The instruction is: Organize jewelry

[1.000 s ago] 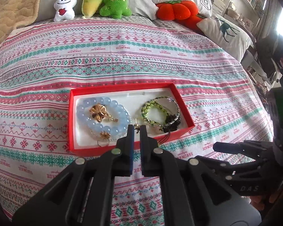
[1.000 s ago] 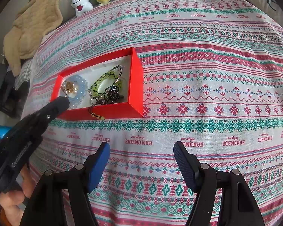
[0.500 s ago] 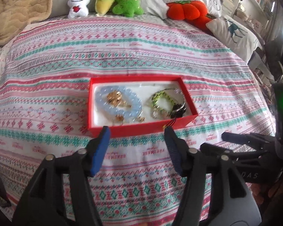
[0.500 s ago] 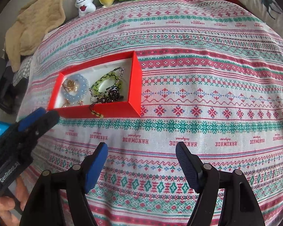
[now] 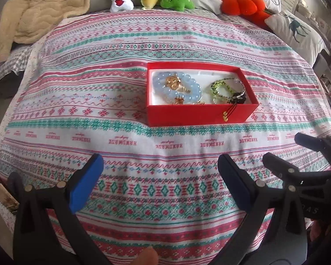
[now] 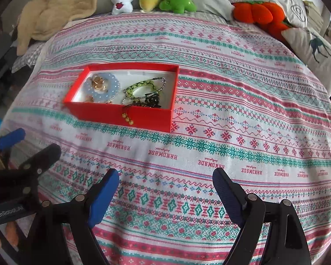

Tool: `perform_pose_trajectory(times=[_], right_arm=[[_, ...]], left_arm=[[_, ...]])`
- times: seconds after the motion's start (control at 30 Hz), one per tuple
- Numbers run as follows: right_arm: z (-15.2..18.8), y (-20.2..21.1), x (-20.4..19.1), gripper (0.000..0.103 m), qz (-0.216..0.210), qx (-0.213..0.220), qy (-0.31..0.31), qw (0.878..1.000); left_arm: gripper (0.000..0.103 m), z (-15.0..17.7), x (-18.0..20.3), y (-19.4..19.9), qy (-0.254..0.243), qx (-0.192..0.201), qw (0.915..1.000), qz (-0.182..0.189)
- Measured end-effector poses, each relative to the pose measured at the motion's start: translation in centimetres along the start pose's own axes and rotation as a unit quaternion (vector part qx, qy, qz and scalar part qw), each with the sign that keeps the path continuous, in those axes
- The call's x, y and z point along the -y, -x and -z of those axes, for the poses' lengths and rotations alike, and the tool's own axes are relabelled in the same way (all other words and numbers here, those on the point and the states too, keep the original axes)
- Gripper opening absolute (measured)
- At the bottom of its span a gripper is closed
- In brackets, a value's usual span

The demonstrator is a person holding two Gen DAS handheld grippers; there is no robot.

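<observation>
Both claws' jaws are opening, empty, short of the jewelry box.

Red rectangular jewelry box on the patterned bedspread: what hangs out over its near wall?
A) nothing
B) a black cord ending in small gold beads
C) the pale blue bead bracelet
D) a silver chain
B: a black cord with small gold beads drapes over the near wall of the red rectangular jewelry box, while the pale blue bead bracelet lies wholly inside.
</observation>
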State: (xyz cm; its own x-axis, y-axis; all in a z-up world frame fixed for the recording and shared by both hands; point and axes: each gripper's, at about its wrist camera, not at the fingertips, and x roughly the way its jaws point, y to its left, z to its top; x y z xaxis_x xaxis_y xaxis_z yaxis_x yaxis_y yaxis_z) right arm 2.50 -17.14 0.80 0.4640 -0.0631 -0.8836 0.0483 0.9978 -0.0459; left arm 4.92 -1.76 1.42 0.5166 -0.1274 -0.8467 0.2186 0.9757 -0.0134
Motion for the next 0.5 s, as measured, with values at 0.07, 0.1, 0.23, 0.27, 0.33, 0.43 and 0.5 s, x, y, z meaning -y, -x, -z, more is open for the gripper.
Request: perform_pose_trajectory(times=[0.07, 0.1, 0.23, 0.27, 0.33, 0.43, 0.5], right_arm=[[0.23, 0.14, -0.25, 0.088, 0.008, 0.005, 0.003, 1.000], [0.24, 0.07, -0.31, 0.088, 0.011, 0.007, 0.004, 1.000], [0.15, -0.34, -0.19, 0.088, 0.016, 0.007, 0.000, 1.000], [0.10, -0.44, -0.15, 0.088, 0.016, 0.006, -0.004, 1.000], [-0.03, -0.60, -0.10, 0.088, 0.016, 0.004, -0.009, 1.000], [-0.12, -0.76, -0.16, 0.088, 0.013, 0.002, -0.013, 1.000], [-0.14, -0.83, -0.22, 0.088, 0.011, 0.001, -0.013, 1.000]], left_arm=[[0.103, 0.34, -0.02, -0.04, 0.001, -0.002, 1.0000, -0.009], [0.103, 0.47, -0.07, -0.11, 0.002, -0.005, 0.9999, -0.012], [0.103, 0.75, -0.22, -0.32, 0.008, -0.008, 0.9998, -0.017], [0.103, 0.68, -0.31, -0.38, 0.008, -0.008, 0.9998, -0.018], [0.103, 0.68, -0.35, -0.38, 0.009, -0.008, 0.9997, -0.019], [0.103, 0.63, -0.31, -0.39, 0.009, -0.008, 0.9998, -0.018], [0.103, 0.58, -0.22, -0.40, 0.006, -0.009, 0.9998, -0.015]])
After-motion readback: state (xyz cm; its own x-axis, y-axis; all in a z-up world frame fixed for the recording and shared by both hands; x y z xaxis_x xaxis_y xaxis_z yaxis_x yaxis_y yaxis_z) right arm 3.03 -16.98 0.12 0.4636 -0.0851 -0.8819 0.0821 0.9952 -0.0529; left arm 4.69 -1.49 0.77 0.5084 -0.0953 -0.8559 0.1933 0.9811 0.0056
